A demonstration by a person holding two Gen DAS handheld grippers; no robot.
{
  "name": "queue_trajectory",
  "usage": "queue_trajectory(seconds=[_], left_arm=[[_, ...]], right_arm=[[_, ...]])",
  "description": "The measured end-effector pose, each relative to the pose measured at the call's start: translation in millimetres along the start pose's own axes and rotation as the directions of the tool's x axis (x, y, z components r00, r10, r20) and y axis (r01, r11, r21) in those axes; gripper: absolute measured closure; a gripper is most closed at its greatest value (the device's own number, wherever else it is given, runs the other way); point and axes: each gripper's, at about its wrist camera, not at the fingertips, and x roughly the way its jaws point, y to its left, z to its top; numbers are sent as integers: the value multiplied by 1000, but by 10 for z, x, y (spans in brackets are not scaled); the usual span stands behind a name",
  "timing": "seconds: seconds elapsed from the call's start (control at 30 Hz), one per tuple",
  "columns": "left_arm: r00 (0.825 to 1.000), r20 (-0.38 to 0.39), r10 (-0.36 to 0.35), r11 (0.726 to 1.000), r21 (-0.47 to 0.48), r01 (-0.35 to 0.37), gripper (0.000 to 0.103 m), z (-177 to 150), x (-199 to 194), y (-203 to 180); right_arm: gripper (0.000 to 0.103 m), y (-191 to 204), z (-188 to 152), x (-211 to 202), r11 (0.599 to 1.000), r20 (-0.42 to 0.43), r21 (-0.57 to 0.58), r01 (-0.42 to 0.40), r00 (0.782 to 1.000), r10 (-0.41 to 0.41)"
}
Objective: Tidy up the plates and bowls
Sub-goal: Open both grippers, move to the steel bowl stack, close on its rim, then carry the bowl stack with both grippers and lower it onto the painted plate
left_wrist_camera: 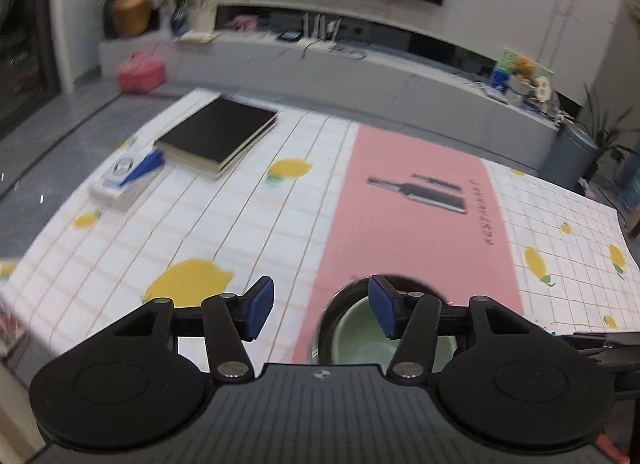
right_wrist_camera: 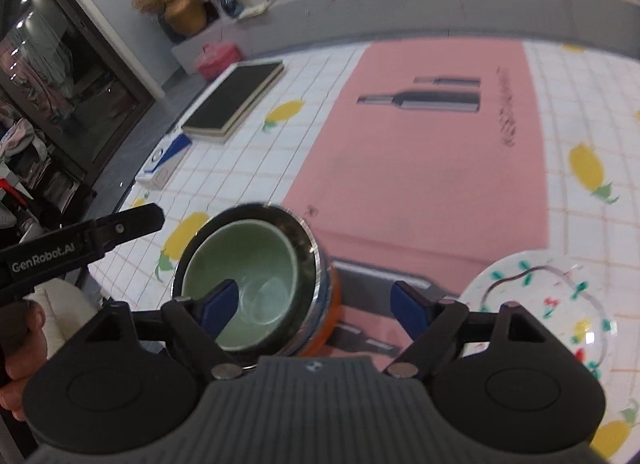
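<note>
Green glazed bowl, pale and glossy inside, is nested in a dark metal bowl with a bright rim; below these an orange edge of a further dish is seen, though how many pieces lie in the stack cannot be told. The stack is set on the pink placemat, at its near left corner, on a white grid tablecloth printed with lemons. 1 clear glass plate, dotted in green, red and yellow, is placed just beside the mat's near right corner, apart from the stack.

Left gripper: blue pads held wide apart, nothing between them; the right pad is seen over the rim of the stack, contact not determinable. No earlier view is supplied.

Right gripper: blue pads likewise spread wide, nothing clamped. Its left pad is seen over the green bowl's interior, its right pad over the mat near the glass plate; touching cannot be confirmed.

Other items: 1 black book on a pale one, and 1 blue-and-white box, at the far left of the cloth.
</note>
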Motion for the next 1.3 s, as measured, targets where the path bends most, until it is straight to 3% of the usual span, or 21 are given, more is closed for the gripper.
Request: queue_trajectory(seconds=[0.13, 0.4, 0.57, 0.77, 1.0, 1.13, 1.3], left_arm=[[999, -45, -20, 999, -40, 18, 36, -73, 56, 116], [990, -104, -93, 986, -147, 77, 36, -198, 243, 290], [976, -155, -150, 974, -191, 120, 36, -300, 417, 305], [956, -208, -205, 952, -271, 145, 36, -402, 619, 335], [937, -246, -246, 922, -358, 148, 43, -465, 754, 411], [936, -252, -245, 922, -359, 145, 55, -460, 767, 399], [938, -258, -234, 924, -358, 132, 56, -451, 772, 386]], right_arm=[[21, -23, 15, 231, 997, -82, 72, -16, 996, 21], [27, -17, 26, 422, 993, -113, 116, 0, 993, 13], [36, -68, 22, 456, 991, -123, 135, 26, 992, -9], [39, -139, 0, 564, 985, -152, 172, 32, 988, -5], [46, -169, -10, 629, 981, -155, 191, 25, 988, 5], [55, -175, -11, 612, 980, -146, 198, 3, 989, 27], [59, -148, -8, 602, 982, -144, 191, 1, 989, 27]])
